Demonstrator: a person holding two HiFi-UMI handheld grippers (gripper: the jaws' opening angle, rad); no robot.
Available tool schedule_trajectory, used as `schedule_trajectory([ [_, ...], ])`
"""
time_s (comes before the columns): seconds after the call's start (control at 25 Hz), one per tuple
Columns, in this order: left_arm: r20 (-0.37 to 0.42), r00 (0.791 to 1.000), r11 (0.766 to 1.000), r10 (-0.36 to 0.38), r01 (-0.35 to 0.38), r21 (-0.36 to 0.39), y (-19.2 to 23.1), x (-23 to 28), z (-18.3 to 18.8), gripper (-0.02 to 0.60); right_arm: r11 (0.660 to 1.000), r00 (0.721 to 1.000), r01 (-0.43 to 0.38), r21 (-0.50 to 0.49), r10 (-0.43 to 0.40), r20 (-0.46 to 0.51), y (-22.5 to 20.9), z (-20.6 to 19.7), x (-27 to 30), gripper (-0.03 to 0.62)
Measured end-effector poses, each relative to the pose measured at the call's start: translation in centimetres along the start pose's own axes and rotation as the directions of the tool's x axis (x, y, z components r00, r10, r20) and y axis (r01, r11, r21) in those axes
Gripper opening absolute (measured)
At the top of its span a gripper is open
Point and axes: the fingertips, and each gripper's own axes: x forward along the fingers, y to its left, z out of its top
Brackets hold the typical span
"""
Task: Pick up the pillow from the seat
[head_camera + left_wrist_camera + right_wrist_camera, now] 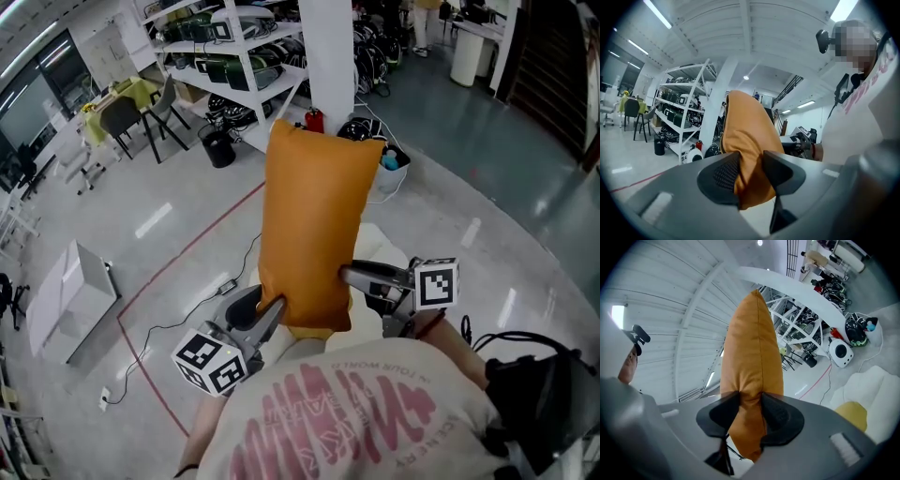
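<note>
An orange pillow (312, 225) hangs upright in the air in front of the person, held by both lower corners. My left gripper (275, 307) is shut on its lower left corner, and the fabric (747, 140) is pinched between the black pads. My right gripper (347, 274) is shut on the lower right edge, with the pillow (752, 380) squeezed between its jaws. Below the pillow lies the cream seat (867, 385) with a yellow cushion (851, 414) on it. The pillow hides most of the seat in the head view.
White shelving (234, 56) full of gear stands behind, beside a white column (330, 56). A black bin (217, 147) and a white bucket (389, 173) are on the grey floor, with cables and a red floor line (178, 272). A white box (70, 295) lies at the left.
</note>
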Motion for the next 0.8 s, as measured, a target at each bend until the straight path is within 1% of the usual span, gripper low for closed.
schedule_trajectory([
  [0.32, -0.018, 0.999, 0.999, 0.026, -0.026, -0.020, 0.8, -0.5, -1.1, 0.172, 1.000, 1.000, -0.001, 0.004, 0.001, -0.016, -0.7, -0.6, 1.0, 0.146],
  [0.56, -0.017, 0.999, 0.998, 0.041, -0.042, -0.041, 0.9, -0.7, -1.2, 0.172, 1.000, 0.999, -0.002, 0.023, 0.003, -0.032, -0.8, -0.7, 1.2, 0.147],
  [0.8, -0.017, 0.999, 0.998, 0.046, -0.047, -0.040, 1.2, -0.8, -1.0, 0.172, 1.000, 0.999, -0.005, 0.027, 0.007, -0.040, -0.8, -0.8, 1.5, 0.146],
])
